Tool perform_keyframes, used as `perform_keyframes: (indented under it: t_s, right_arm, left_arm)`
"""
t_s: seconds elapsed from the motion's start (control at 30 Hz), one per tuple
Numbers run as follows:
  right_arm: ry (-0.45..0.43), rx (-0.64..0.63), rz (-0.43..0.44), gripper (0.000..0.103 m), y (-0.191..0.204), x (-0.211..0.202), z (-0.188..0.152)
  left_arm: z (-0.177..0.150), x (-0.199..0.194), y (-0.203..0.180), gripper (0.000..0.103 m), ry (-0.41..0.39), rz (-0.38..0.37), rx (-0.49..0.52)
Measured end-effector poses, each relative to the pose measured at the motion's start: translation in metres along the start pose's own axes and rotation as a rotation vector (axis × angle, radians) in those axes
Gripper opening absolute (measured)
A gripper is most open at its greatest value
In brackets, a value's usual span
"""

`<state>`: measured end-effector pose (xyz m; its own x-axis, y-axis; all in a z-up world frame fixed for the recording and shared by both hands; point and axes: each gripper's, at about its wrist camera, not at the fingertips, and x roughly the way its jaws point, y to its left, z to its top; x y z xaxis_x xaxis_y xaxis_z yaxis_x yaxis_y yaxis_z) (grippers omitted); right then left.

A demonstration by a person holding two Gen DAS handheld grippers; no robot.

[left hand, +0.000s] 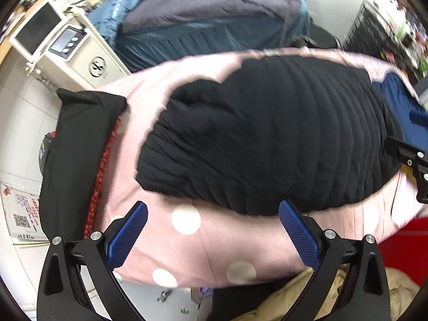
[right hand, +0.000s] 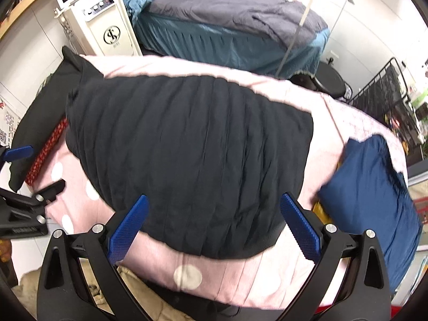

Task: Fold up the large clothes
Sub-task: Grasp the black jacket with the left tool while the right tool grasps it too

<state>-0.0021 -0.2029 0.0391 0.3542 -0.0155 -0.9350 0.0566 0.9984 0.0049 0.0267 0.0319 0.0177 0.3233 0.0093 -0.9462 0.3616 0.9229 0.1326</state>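
Observation:
A large black garment (left hand: 267,133) lies spread flat on a pink polka-dot sheet (left hand: 203,246) that covers the work surface; it also shows in the right wrist view (right hand: 187,155). Its left part is bunched and wrinkled in the left wrist view. My left gripper (left hand: 212,230) is open and empty, just above the sheet near the garment's near edge. My right gripper (right hand: 214,224) is open and empty, over the garment's near edge. Each gripper shows at the side of the other's view: the right one (left hand: 412,157), the left one (right hand: 29,176).
A folded dark blue cloth (right hand: 374,195) lies on the sheet at the right. Another black cloth (left hand: 69,147) hangs off the left end beside a red patterned strip (left hand: 104,171). A beige machine (right hand: 99,24) and a blue-skirted bed (right hand: 227,26) stand behind. Tan fabric (left hand: 334,297) lies below.

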Motion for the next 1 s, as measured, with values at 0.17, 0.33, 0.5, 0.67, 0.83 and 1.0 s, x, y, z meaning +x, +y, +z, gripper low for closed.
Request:
perform_keyframes:
  t_s: [0.17, 0.33, 0.5, 0.67, 0.83, 1.0]
  right_arm:
    - [-0.037, -0.04, 0.008, 0.097, 0.002, 0.004, 0.049]
    - [-0.041, -0.081, 0.014, 0.097, 0.008, 0.024, 0.096]
    - [0.018, -0.097, 0.006, 0.097, 0.008, 0.076, 0.126]
    - [0.157, -0.113, -0.019, 0.097, -0.003, 0.133, 0.096]
    - [0.275, -0.168, -0.028, 0.097, -0.011, 0.156, 0.022]
    - [0.479, -0.189, -0.002, 0.097, -0.005, 0.174, -0.071]
  left_arm:
    - [0.038, -0.004, 0.042, 0.097, -0.05, 0.027, -0.106]
    - [0.069, 0.002, 0.044, 0.097, -0.081, -0.022, -0.076]
    - [0.089, 0.035, 0.023, 0.097, -0.051, -0.07, -0.025]
    - [0.081, 0.063, 0.008, 0.098, -0.024, -0.143, 0.007]
    - [0.049, 0.104, -0.006, 0.098, 0.165, -0.259, 0.011]
    - [-0.021, 0.145, -0.046, 0.098, 0.318, -0.205, 0.152]
